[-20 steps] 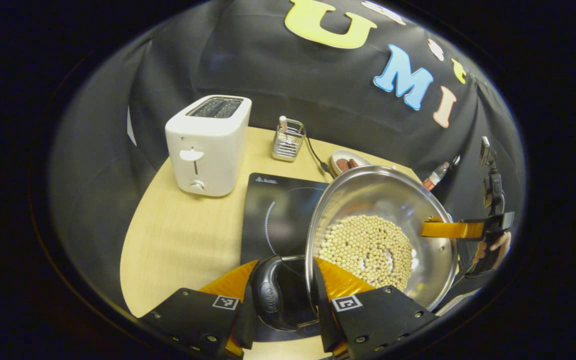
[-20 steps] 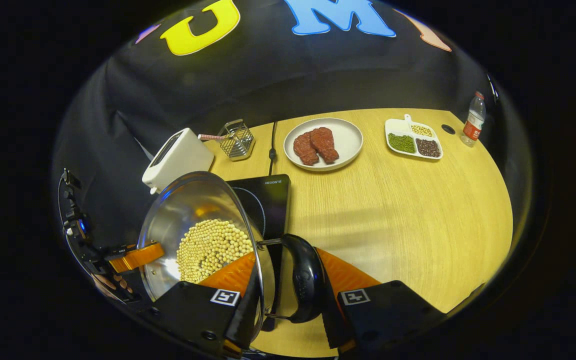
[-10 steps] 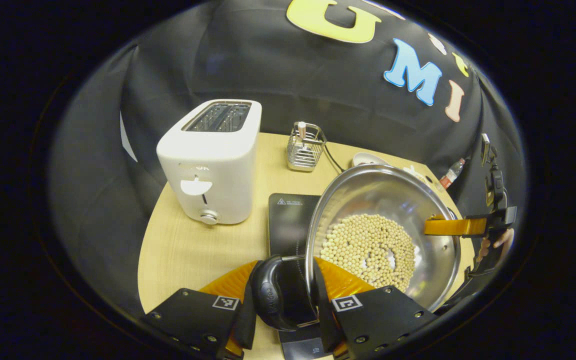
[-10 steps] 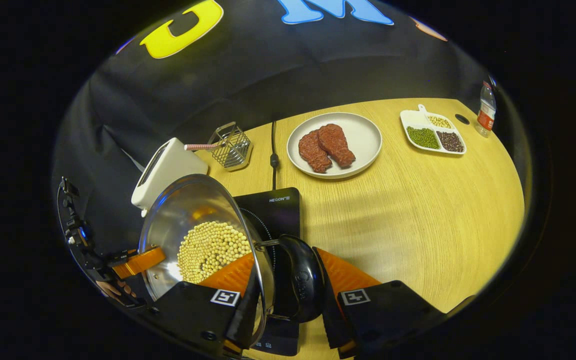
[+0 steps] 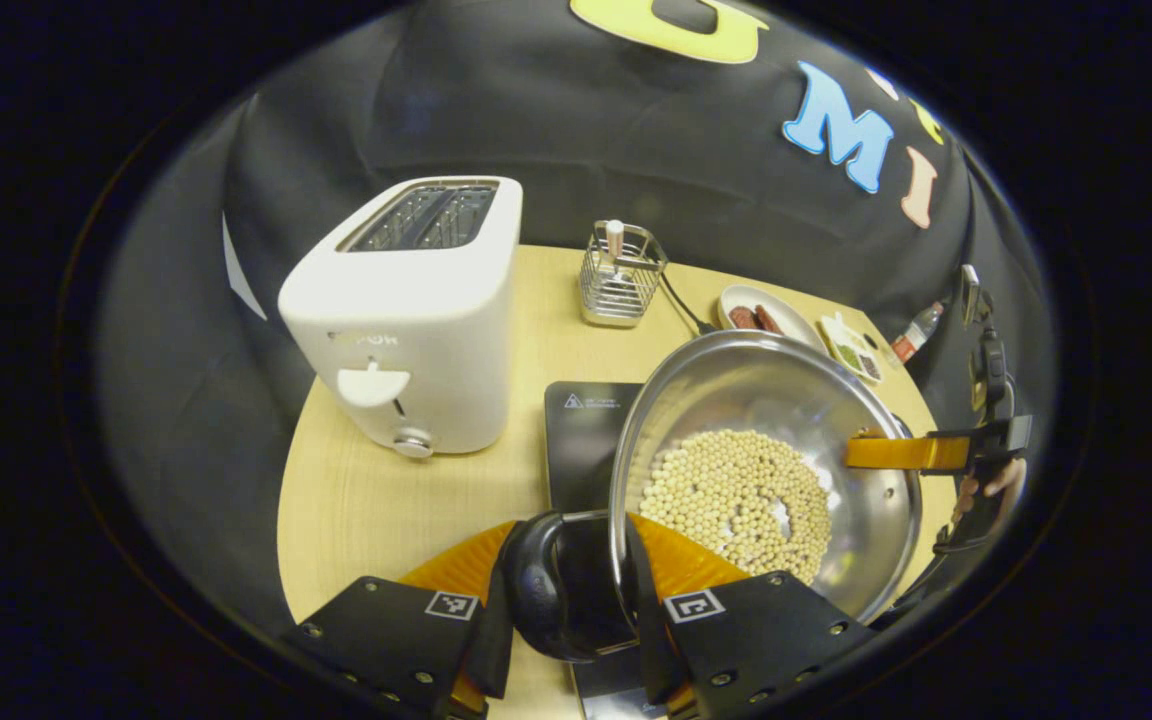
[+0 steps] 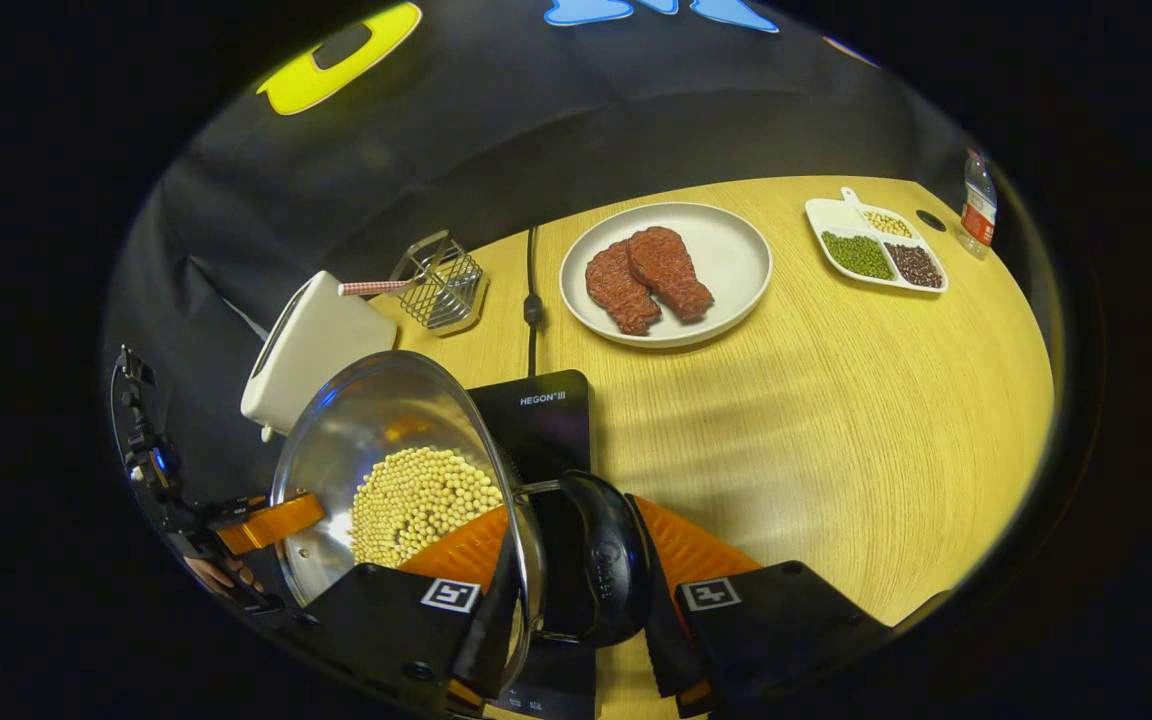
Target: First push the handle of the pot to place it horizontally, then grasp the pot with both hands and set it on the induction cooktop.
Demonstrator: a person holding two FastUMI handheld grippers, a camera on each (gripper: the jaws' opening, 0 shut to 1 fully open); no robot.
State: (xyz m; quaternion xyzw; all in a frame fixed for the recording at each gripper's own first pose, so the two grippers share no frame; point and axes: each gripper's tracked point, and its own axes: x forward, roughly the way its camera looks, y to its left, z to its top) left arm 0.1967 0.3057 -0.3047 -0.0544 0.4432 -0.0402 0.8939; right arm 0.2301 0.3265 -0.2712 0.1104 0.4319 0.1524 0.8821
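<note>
A steel pot (image 5: 736,390) holding pale soybeans (image 5: 736,495) hangs between both grippers, over the near part of the black induction cooktop (image 5: 586,425). My left gripper (image 5: 576,548) is shut on the pot's black side handle (image 5: 546,595) and the wall beside it. In the right gripper view, my right gripper (image 6: 576,540) clamps the opposite black handle (image 6: 604,570) and rim of the pot (image 6: 366,430) the same way. The cooktop (image 6: 536,405) lies under and beyond the pot. Whether the pot's base touches it is hidden.
A white toaster (image 5: 406,320) stands left of the cooktop, with a wire basket (image 5: 619,278) behind it. A plate (image 6: 726,255) with two meat pieces, a divided dish (image 6: 876,255) of beans and a bottle (image 6: 978,205) sit farther back. A power cord (image 6: 532,300) runs behind the cooktop.
Both grippers have carried the pot forward over the table. The cooktop has slid further under the pot, and the toaster and plate look nearer. Both grips are unchanged.
</note>
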